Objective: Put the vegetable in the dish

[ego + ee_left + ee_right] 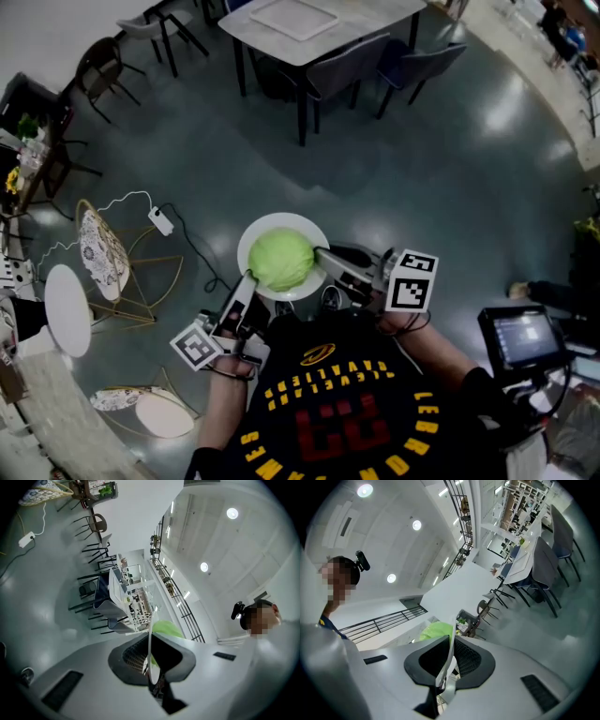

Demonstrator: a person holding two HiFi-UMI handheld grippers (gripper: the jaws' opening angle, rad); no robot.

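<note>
Left hand-held gripper (248, 278) and right hand-held gripper (322, 253) each pinch the dish (281, 222) holding a green cabbage (279, 259).

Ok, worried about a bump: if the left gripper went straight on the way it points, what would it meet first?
The left gripper is shut on the rim of the round white dish; straight on, it would likely meet the round green vegetable lying in it.
</note>
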